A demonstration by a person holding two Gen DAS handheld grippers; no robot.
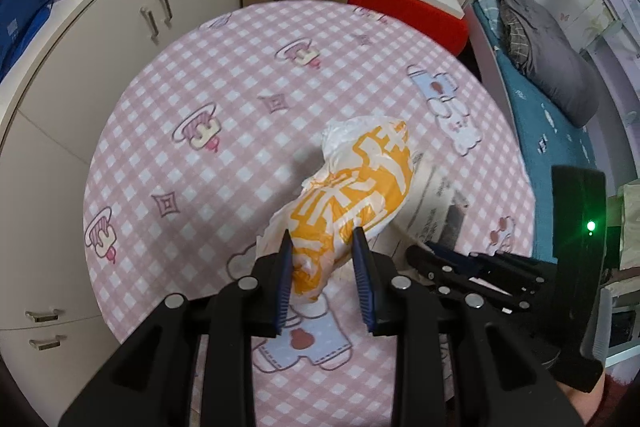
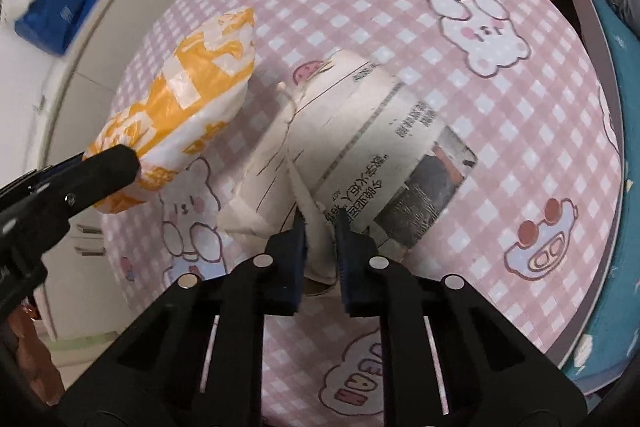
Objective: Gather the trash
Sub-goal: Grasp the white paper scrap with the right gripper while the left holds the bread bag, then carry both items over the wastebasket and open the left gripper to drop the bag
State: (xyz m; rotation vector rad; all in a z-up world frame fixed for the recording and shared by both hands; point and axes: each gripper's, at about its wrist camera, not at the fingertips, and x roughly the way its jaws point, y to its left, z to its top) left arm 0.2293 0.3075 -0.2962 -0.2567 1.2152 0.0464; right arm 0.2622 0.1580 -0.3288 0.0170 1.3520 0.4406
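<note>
Gripping both pieces of trash at once, two tongs work over a round table [image 1: 168, 131] with a pink checked cloth. The left gripper [image 1: 322, 247] is clenched on an orange and white bag [image 1: 352, 195], which looks raised just off the cloth. The right gripper [image 2: 320, 227] pinches a fold of newspaper [image 2: 360, 131] that lies on the table beside the bag. Picking up seems done; no bin is visible, so carrying away and dropping remain.
</note>
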